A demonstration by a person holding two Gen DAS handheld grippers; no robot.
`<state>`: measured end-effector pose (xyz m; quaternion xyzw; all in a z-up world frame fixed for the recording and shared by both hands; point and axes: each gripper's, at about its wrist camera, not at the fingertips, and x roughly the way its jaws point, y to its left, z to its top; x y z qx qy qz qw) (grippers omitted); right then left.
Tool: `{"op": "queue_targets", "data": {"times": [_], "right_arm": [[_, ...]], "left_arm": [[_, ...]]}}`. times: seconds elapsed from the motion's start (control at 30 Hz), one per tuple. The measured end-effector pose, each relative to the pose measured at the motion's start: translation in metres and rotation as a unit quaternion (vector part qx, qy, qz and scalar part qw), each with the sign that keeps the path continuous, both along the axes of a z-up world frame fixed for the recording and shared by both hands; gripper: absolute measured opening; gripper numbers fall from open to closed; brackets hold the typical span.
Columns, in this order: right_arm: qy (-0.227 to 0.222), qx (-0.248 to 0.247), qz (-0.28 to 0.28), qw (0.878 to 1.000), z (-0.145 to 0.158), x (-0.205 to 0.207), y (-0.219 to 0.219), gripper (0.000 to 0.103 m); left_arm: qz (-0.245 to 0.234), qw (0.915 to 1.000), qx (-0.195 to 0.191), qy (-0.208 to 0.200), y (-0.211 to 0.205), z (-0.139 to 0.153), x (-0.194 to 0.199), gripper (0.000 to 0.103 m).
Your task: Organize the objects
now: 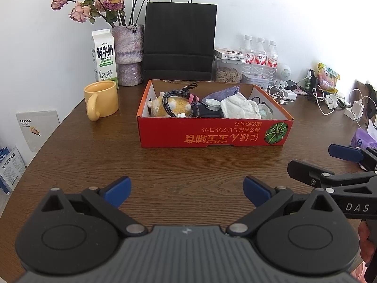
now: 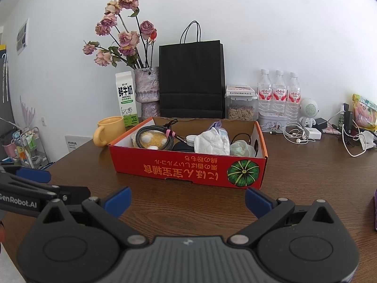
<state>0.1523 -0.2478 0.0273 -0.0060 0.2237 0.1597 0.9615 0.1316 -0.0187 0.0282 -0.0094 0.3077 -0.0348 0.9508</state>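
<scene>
Both grippers are low over the brown table (image 1: 188, 165), side by side. The left gripper (image 1: 187, 192) has its blue pads spread wide with nothing between them, only bare wood. The right gripper (image 2: 188, 202) is the same, wide apart and holding nothing. Each one pokes into the edge of the other's view.

Straight ahead of both, a bit beyond the fingertips and not touching them, sits the red cardboard box (image 1: 212, 132) with the green pumpkin print on its front. From the right gripper it looks closer and turned slightly.

Inside the box, left part: a yellow plush toy (image 1: 165, 105) with a coiled braided cable (image 1: 175, 99) lying on top. Toward the right there's a white crumpled cloth (image 1: 240, 108), with a purple cloth (image 1: 221, 93) behind it.

Past the box on the left stands a yellow mug (image 1: 102, 100), then a milk carton (image 1: 103, 55) and a vase of dried roses (image 1: 128, 54). A black paper bag (image 1: 180, 40) stands right behind the box, against the wall. Further right are three water bottles (image 1: 259, 54) and tangled white cables (image 1: 280, 94).
</scene>
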Motion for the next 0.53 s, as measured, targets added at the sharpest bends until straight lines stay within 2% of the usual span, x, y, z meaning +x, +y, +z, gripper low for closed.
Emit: {"op": "queue_targets", "data": {"times": [0.53], "right_arm": [[0.001, 0.000, 0.000, 1.000, -0.0037, -0.0008, -0.0003, 0.103]], "left_arm": [[-0.002, 1.0000, 0.003, 0.006, -0.0002, -0.0009, 0.0007, 0.103]]}}
